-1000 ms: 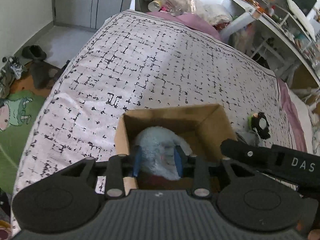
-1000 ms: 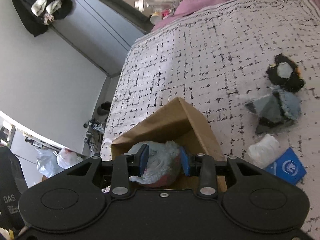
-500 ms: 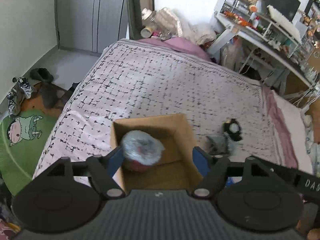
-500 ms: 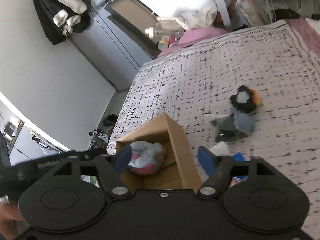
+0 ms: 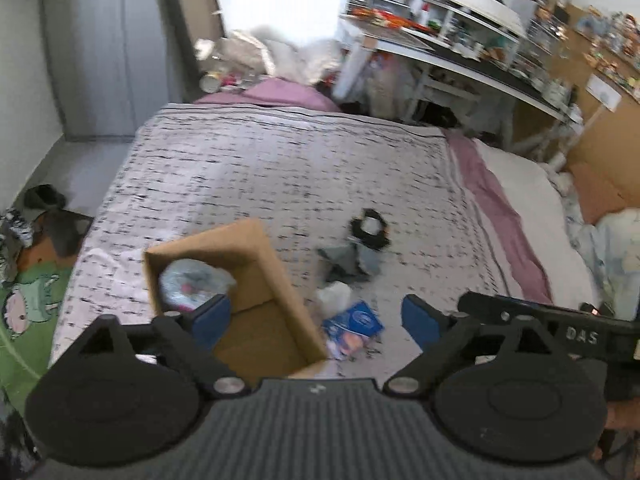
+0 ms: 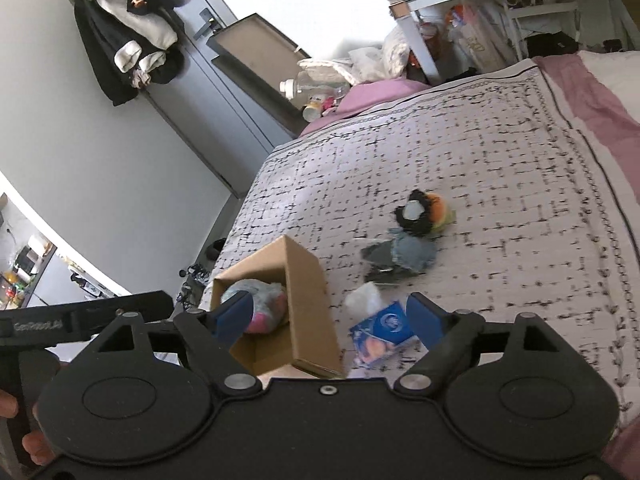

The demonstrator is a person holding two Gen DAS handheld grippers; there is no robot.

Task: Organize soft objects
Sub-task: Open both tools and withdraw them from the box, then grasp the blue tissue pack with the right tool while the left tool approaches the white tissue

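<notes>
Both claws — left (image 5: 316, 320), right (image 6: 330, 316) — released, empty. Box (image 5: 256, 280) below holds one plush (image 5: 192, 284); soft bed (image 5: 280, 168) risks tipping it.

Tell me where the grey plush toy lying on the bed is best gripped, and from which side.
Judging by its pose, grip the grey plush toy across its rounded blue-grey body, coming from above with open jaws. It lies flat on the bedspread, and its dark limbs look too thin to hold. The black and orange plush touches its far side, so close on the near part.
</notes>
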